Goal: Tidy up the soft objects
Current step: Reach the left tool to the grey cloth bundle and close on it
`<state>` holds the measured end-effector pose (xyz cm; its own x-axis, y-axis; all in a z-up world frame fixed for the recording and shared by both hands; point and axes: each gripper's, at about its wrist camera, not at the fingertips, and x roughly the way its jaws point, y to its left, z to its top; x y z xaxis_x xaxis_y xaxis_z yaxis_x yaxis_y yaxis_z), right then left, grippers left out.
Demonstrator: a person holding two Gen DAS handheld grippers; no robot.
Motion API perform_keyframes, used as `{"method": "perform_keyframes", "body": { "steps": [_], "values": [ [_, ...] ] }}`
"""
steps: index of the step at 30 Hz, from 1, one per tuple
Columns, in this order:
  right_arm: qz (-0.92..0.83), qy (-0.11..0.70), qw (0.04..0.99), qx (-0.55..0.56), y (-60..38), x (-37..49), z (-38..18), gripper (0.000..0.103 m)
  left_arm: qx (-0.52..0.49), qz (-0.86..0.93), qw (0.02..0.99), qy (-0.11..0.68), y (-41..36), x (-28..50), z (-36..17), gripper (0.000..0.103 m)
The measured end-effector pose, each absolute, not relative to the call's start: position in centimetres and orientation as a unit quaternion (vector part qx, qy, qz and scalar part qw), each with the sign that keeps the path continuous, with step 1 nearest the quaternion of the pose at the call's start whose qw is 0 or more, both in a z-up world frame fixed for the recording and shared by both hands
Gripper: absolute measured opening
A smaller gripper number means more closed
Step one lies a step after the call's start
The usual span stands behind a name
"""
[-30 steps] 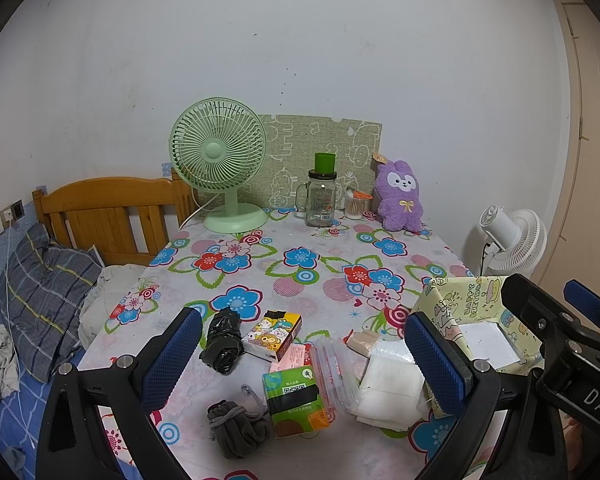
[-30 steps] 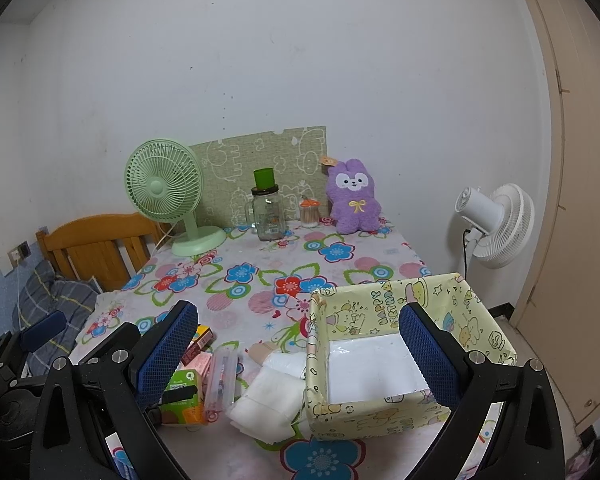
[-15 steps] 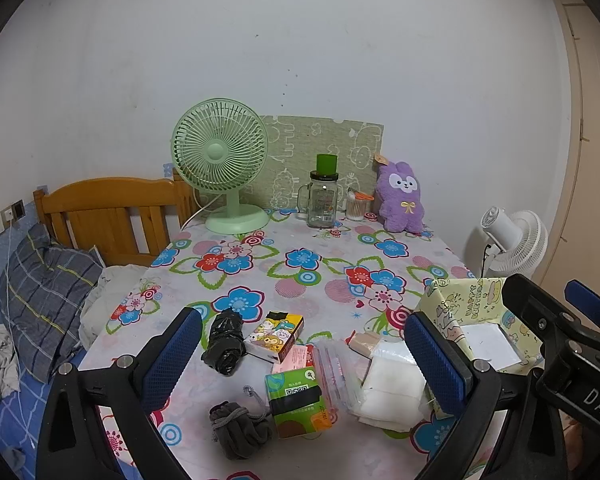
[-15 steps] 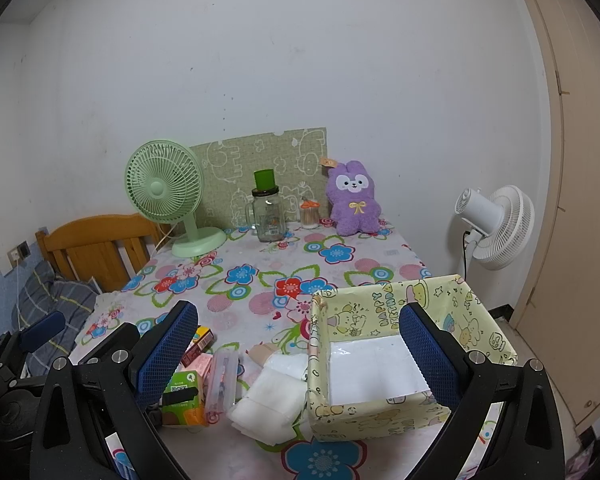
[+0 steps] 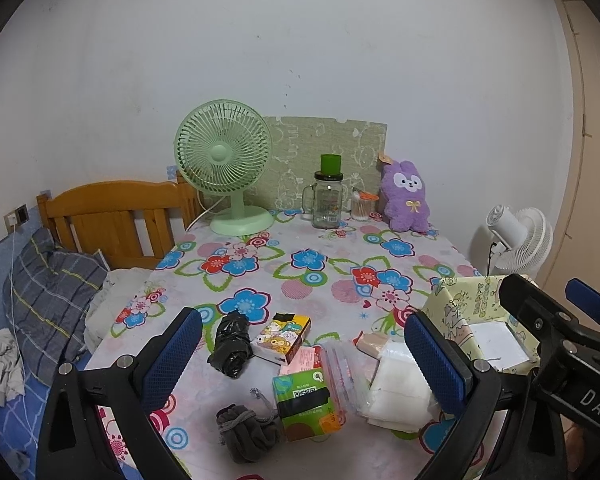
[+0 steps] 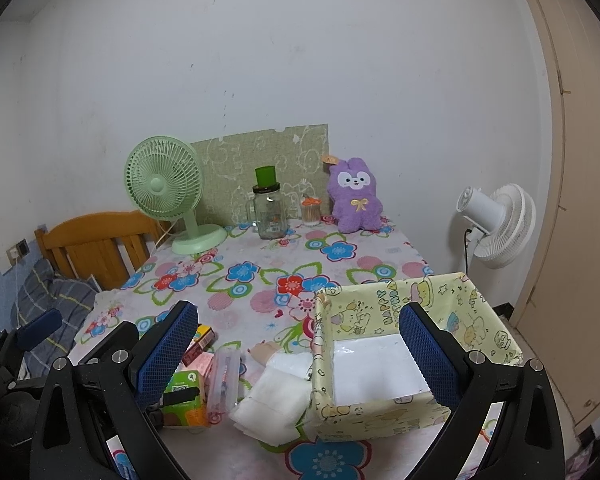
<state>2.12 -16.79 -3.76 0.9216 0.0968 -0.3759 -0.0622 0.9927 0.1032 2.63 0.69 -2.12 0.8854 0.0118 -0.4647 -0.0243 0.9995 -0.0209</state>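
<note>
On the flowered table (image 5: 320, 280) near the front lie a grey rolled sock (image 5: 246, 434), a black crumpled bag (image 5: 230, 344), a green tissue pack (image 5: 306, 404), a cartoon tissue pack (image 5: 282, 338) and folded white cloths (image 5: 398, 392). A yellow patterned box (image 6: 412, 344) stands at the right, also in the left wrist view (image 5: 480, 320). The white cloths (image 6: 272, 396) lie beside it. A purple plush (image 6: 354, 196) sits at the back. My left gripper (image 5: 300, 356) is open above the small items. My right gripper (image 6: 296, 352) is open over the box's left edge.
A green desk fan (image 5: 224, 164), a glass jar with a green lid (image 5: 328, 196) and a small swab jar (image 5: 362, 206) stand at the back. A wooden headboard (image 5: 112, 216) and bedding are at the left. A white floor fan (image 6: 500, 224) stands at the right.
Both views have drawn back and up very slightly; nothing on the table has moved and both grippers stay open.
</note>
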Motion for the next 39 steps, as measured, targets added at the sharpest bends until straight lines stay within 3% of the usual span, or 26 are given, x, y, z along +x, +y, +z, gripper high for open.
{"method": "perform_keyframes", "body": {
  "steps": [39],
  "values": [
    [0.063,0.255,0.964,0.047,-11.5,4.7,-11.5,0.093,-0.029,-0.012,0.944,0.329,6.1,4.6,-9.8,0.098]
  ]
}}
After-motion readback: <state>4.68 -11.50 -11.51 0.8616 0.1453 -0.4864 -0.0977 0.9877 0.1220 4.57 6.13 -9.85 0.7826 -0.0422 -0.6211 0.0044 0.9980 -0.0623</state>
